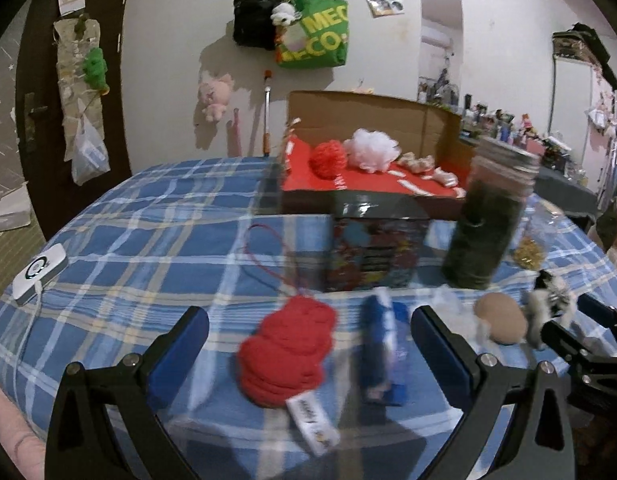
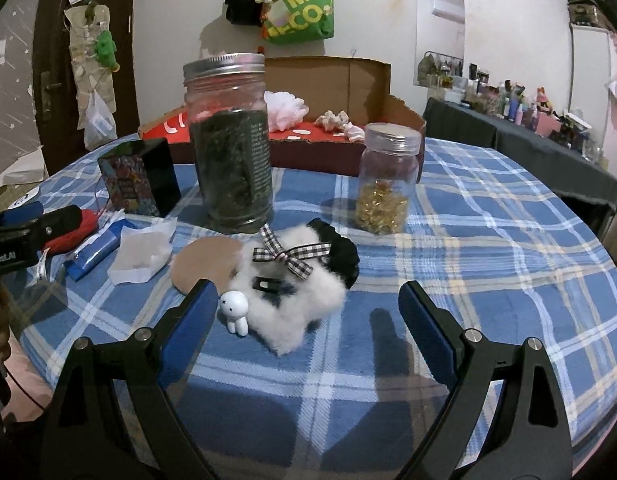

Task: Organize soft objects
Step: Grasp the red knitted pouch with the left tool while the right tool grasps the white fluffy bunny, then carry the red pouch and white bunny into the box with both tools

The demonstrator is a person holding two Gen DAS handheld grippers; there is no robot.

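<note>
Room: bedroom wall hung with bags and plush toys behind a bed under a blue plaid bedcover point(image 1: 156, 248), which carries everything.
Left view, tool: left tool point(image 1: 308, 344) has its fingers wide apart, nothing clamped.
Left view, target: red knitted toy point(image 1: 286, 354) lies between the fingers, nearer the left one, its tag toward the camera and a red cord trailing ahead.
Left view, neighbours: blue packet point(image 1: 382, 354) lies just right of the toy, also inside the finger span; patterned box point(image 1: 374, 248) and dark-filled jar point(image 1: 488, 216) stand ahead; cardboard box point(image 1: 372, 160) with a red yarn ball and white pouf stands beyond.
Right view, tool: right tool point(image 2: 304, 320) is spread wide, empty.
Right view, target: white fluffy piece point(image 2: 296, 304) with a checked bow lies between and just ahead of the fingers, a black scrunchie point(image 2: 340, 252) touching its far side.
Right view, neighbours: small white figurine point(image 2: 236, 312) stands just beside the left finger; gold-filled jar point(image 2: 388, 180) stands ahead right.
Risk, left: closing now would likely catch the packet with the toy; the cord may snag on the patterned box.
Risk, right: the left finger could knock the figurine; the scrunchie might drag along.
</note>
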